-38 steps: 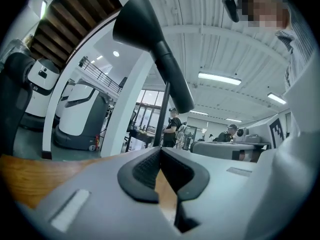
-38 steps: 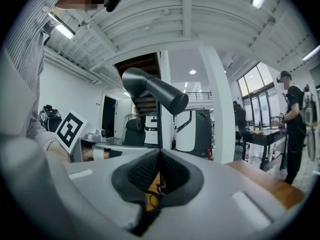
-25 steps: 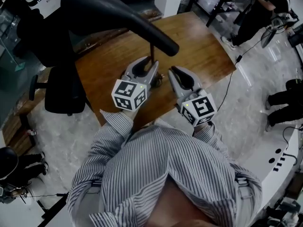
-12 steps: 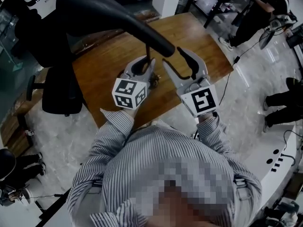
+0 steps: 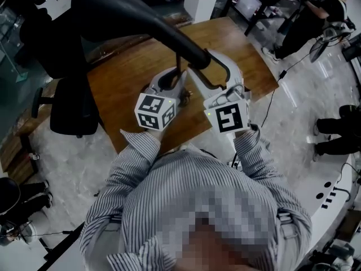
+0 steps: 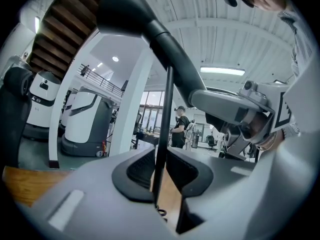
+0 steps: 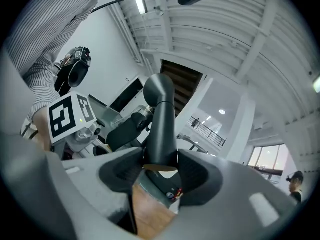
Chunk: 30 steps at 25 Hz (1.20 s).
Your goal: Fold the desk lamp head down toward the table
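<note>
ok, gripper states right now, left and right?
Left gripper: shut on the lamp stem.
Right gripper: open, jaws opening, with the narrow end of the lamp head between them.

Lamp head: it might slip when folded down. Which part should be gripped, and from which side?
Take the lamp head at its narrow end, by the thin stem. It tapers there to a width jaws can likely span; the far end flares too wide. Come in level from the person's side, one jaw on each flank.
</note>
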{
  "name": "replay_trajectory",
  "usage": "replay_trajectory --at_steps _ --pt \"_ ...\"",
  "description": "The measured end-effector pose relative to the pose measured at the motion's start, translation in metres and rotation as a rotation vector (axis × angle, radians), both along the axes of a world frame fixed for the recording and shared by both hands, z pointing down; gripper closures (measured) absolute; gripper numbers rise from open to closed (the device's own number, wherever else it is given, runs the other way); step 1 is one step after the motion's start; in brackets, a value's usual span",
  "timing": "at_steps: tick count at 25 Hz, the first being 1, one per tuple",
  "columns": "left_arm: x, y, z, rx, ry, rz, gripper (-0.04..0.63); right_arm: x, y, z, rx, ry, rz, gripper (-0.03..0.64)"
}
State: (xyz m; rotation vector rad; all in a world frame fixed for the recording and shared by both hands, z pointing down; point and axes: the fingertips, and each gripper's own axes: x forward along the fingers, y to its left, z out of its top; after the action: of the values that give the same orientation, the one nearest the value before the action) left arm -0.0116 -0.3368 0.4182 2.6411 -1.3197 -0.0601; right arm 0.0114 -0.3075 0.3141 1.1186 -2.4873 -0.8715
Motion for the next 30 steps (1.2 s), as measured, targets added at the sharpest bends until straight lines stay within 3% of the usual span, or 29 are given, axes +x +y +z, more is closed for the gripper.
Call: replay_trajectory --at_steps 4,16,30 --pt "0.0 0.001 0.0 -0.001 0.002 -0.001 0.523 0.001 0.002 -0.003 0.007 0.049 -0.016 0.4" --pt "0.001 -0.002 0.001 -0.011 -0.015 -0.011 0.526 0.01 0.006 -0.025 0.008 0.325 -0.128 0.4" --pt "0.004 -0.006 0.001 -0.031 -0.018 0.019 0.534 0.015 0.008 -0.061 0.007 0.701 -0.172 0.405"
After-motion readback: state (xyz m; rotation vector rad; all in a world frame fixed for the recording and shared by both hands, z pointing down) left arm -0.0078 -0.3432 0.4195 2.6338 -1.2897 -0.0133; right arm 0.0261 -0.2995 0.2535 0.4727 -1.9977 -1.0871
